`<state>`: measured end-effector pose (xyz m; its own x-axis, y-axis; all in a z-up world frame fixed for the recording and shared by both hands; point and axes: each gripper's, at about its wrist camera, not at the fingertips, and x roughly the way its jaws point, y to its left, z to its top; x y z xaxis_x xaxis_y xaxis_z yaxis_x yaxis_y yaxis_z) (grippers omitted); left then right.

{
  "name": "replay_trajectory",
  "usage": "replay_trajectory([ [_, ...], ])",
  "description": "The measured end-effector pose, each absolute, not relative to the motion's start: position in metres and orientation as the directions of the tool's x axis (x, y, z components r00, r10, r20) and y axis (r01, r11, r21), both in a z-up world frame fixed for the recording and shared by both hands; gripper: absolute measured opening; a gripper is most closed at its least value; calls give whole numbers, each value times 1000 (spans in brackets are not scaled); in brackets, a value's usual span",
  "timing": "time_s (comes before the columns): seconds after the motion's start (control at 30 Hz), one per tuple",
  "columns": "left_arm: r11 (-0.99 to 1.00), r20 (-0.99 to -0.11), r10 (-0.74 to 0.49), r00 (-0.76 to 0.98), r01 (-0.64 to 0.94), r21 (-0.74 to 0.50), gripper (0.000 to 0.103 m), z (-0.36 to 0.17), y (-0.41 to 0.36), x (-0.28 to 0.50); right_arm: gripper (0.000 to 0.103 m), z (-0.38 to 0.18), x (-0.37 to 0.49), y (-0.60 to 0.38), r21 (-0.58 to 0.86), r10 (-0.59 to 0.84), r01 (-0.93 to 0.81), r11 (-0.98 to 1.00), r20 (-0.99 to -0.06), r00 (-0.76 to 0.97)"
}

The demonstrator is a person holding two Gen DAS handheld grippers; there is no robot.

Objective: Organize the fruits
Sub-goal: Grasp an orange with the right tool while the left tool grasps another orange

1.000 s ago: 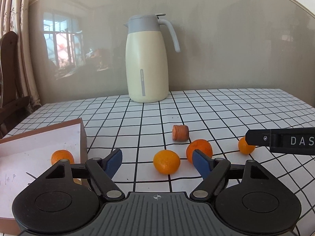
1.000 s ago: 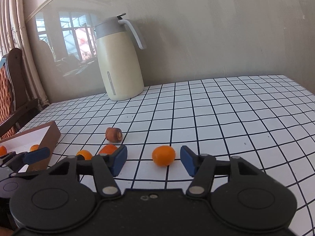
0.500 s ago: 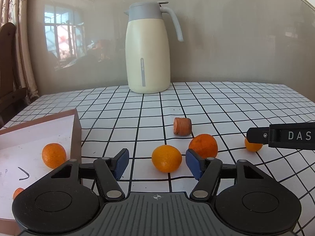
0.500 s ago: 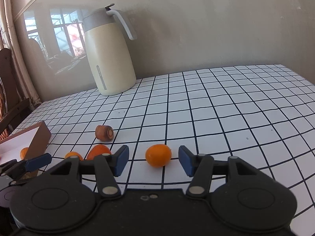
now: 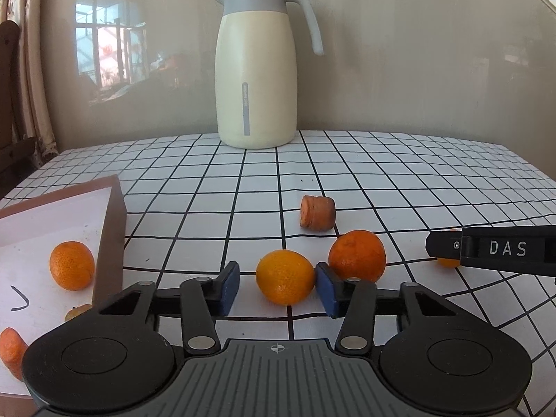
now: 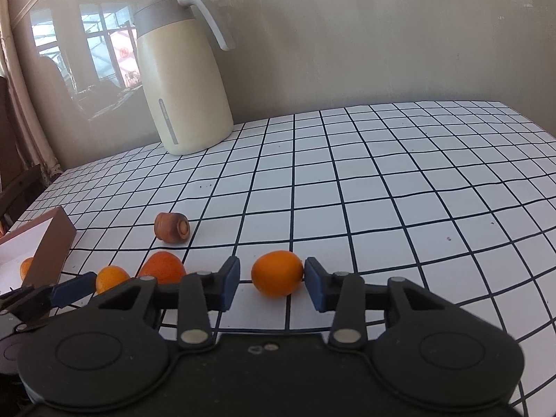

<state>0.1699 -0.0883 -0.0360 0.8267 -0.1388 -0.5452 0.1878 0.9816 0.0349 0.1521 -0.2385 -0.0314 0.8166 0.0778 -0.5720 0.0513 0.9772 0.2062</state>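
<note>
My left gripper point(image 5: 278, 283) sits low over the checked table, its blue pads either side of a yellow-orange orange point(image 5: 285, 276). The jaws are closing: the right pad touches the fruit and a gap remains at the left pad. My right gripper point(image 6: 271, 278) brackets a small oval orange fruit point(image 6: 277, 272). Its jaws are also closing, with a gap at the left pad and the right pad nearly at the skin. A darker mandarin point(image 5: 357, 255) lies just behind the left gripper's right pad. A carrot stub point(image 5: 318, 212) lies farther back.
A shallow brown box point(image 5: 107, 229) at the left holds an orange point(image 5: 72, 265) and a carrot piece point(image 5: 12, 351). A cream jug point(image 5: 255, 80) stands at the back by the wall. The right gripper's finger point(image 5: 486, 250) reaches in from the right, half hiding the small fruit point(image 5: 448, 262).
Both grippers came forward and down toward the table. Each pair of jaws narrowed around its fruit, which now lies between the pads.
</note>
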Motion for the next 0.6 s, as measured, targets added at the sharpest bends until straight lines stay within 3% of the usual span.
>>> replay_trajectory([
  [0.2, 981, -552, -139, 822, 191, 37, 37, -38, -95, 172, 25, -36, 158, -239, 214, 85, 52, 975, -585, 806],
  [0.6, 981, -540, -144, 829, 191, 31, 37, -36, -91, 166, 24, -35, 155, -238, 207, 89, 38, 978, -572, 815],
])
